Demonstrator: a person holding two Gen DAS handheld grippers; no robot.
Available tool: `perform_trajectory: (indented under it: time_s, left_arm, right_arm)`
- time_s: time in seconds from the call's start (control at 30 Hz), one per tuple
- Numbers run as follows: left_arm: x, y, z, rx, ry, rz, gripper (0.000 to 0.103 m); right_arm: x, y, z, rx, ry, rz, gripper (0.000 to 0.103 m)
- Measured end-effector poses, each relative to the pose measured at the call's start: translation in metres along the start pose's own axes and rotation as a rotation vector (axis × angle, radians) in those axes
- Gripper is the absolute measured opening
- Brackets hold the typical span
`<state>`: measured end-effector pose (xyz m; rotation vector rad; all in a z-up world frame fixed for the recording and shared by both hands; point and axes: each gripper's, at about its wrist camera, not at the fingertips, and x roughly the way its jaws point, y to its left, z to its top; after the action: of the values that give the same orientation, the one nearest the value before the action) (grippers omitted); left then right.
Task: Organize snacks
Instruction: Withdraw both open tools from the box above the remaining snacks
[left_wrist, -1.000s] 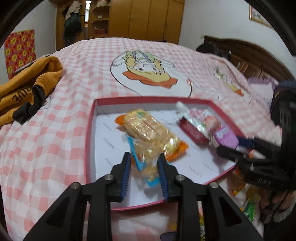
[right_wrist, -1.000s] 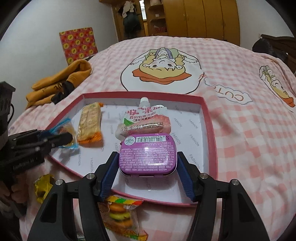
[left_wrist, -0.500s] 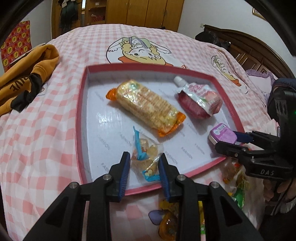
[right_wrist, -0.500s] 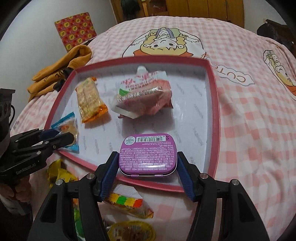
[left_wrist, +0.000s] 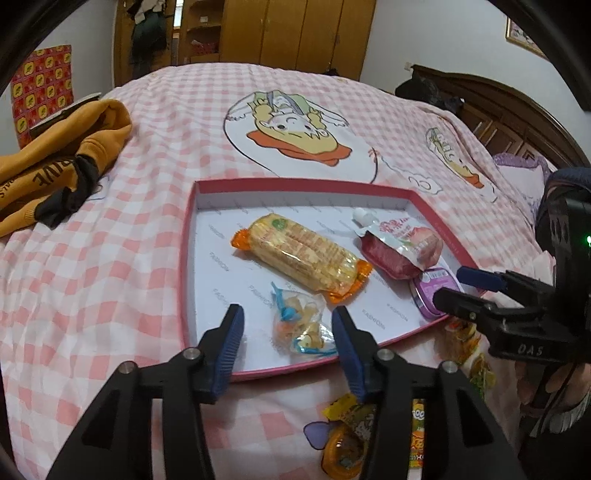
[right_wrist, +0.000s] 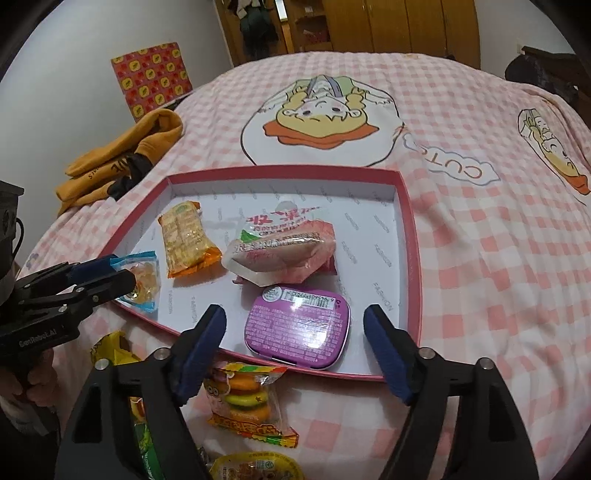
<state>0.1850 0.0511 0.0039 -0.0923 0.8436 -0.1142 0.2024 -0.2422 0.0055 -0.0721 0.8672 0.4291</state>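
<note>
A shallow red-rimmed box (left_wrist: 186, 258) (right_wrist: 412, 258) lies on the bed. Inside it are a cracker pack (left_wrist: 301, 256) (right_wrist: 184, 238), a pink drink pouch (left_wrist: 400, 247) (right_wrist: 284, 249), a clear blue-edged candy bag (left_wrist: 301, 325) (right_wrist: 142, 277) and a purple tin (left_wrist: 432, 291) (right_wrist: 299, 325). My left gripper (left_wrist: 286, 338) is open, its fingers standing either side of the candy bag without touching it. My right gripper (right_wrist: 295, 338) is open too, straddling the purple tin, which rests on the box floor near the front rim.
Loose snack packets lie on the pink checked bedspread in front of the box: a burger gummy pack (right_wrist: 249, 400), yellow wrappers (left_wrist: 351, 435) (right_wrist: 110, 349). An orange hoodie (left_wrist: 55, 162) (right_wrist: 118, 162) is bunched at the far left. A wooden headboard (left_wrist: 517, 122) stands at the right.
Both grippers have opened. The candy bag and the purple tin, held half a second ago, now lie released in the box, and both grippers have drawn back a little.
</note>
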Motion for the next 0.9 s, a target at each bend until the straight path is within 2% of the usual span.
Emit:
perform_trajectory:
  time_s: [0.1, 0.3, 0.6, 0.9]
  left_arm:
    - [-0.005, 0.004, 0.002, -0.020, -0.023, -0.010, 0.067]
    - [-0.016, 0.002, 0.004, -0.005, -0.058, -0.025, 0.077]
    - [-0.031, -0.009, 0.004, 0.026, -0.105, -0.082, 0.078]
    - [-0.041, -0.014, 0.002, 0.048, -0.112, -0.057, 0.078]
  right_arm:
    - [-0.002, 0.001, 0.001, 0.000, -0.010, 0.008, 0.085]
    - [-0.010, 0.001, 0.000, 0.018, -0.035, 0.023, 0.088]
    - [-0.023, 0.001, -0.001, 0.035, -0.080, 0.025, 0.092]
    - [-0.038, 0.007, -0.003, 0.030, -0.102, 0.023, 0.092]
